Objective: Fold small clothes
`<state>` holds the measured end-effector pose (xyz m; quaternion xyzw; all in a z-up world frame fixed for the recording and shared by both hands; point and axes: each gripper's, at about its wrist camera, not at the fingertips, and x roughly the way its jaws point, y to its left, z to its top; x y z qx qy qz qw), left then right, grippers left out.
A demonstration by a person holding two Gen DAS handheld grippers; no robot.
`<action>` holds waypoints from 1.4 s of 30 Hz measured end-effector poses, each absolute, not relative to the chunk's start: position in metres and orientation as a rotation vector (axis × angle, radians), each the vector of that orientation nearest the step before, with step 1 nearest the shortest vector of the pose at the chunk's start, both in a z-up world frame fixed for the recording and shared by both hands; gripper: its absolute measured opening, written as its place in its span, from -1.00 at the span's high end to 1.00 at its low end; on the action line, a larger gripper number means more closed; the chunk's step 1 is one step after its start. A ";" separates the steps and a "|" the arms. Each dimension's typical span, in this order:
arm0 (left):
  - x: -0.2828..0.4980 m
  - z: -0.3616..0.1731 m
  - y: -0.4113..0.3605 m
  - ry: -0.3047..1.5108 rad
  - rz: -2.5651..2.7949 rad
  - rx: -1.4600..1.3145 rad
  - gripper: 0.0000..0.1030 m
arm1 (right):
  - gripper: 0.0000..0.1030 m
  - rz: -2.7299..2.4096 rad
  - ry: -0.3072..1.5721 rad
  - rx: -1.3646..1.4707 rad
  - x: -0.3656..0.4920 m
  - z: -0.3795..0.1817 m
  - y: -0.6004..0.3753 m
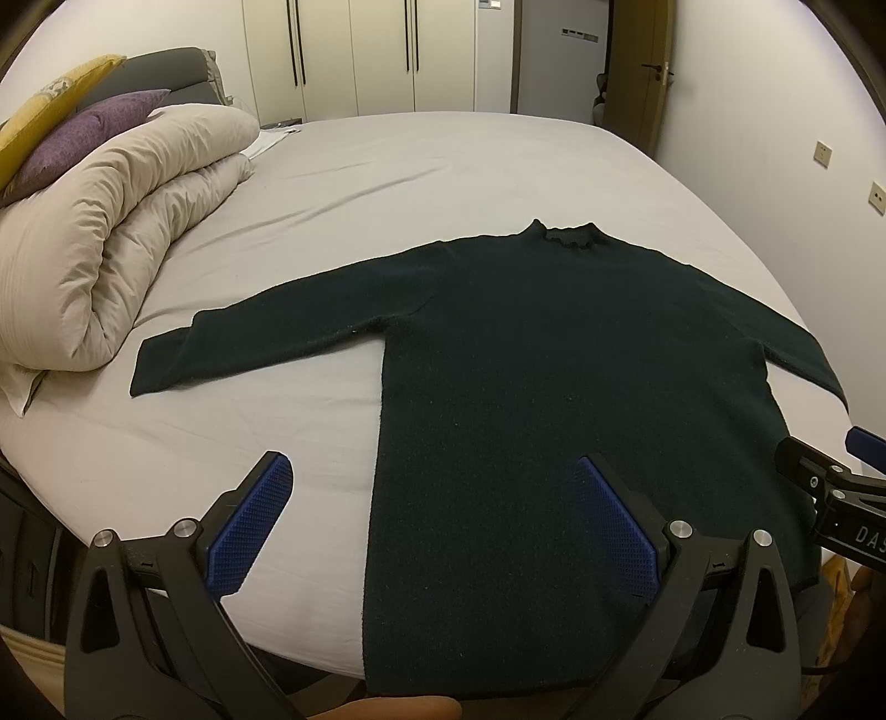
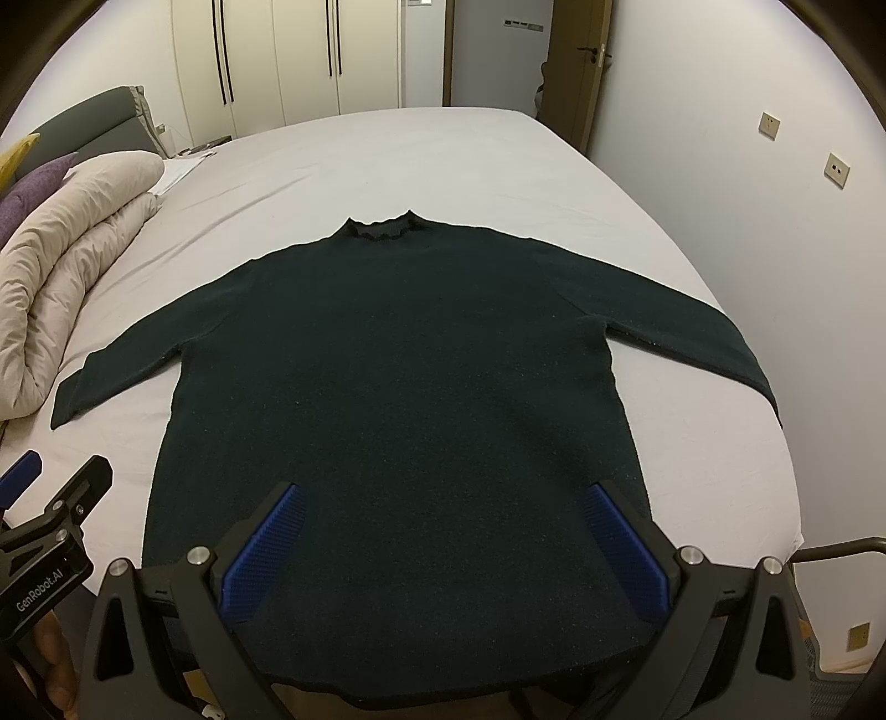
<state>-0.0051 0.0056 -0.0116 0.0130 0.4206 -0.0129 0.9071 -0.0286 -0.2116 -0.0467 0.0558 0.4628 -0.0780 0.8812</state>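
A dark green sweater (image 1: 554,354) lies flat and face-down or face-up (the knit gives no clue which) on the grey bed (image 1: 387,166), collar (image 1: 565,235) toward twelve o'clock, hem hanging just over the bed's near edge at six. Both sleeves are spread outward: one reaches toward nine o'clock, its cuff ending near the rolled beige duvet (image 1: 111,232); the other runs toward three o'clock and the bed's right edge.

The left gripper (image 1: 432,526) hovers above the hem's left side with its blue pads (image 1: 249,526) spread wide, holding nothing; one pad sits over bare sheet, the other over the sweater. The right gripper (image 2: 443,554) is likewise spread wide and empty, both its pads (image 2: 260,554) over the sweater's lower body.

Behind the duvet, at ten o'clock, lean a purple pillow (image 1: 83,133) and a yellow pillow (image 1: 50,105). White wardrobe doors (image 1: 360,50) stand at twelve.
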 end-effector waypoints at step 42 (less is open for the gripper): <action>-0.001 -0.025 0.019 0.898 -0.029 -0.020 -1.00 | -1.00 -0.157 0.975 0.090 -0.024 -0.050 -0.204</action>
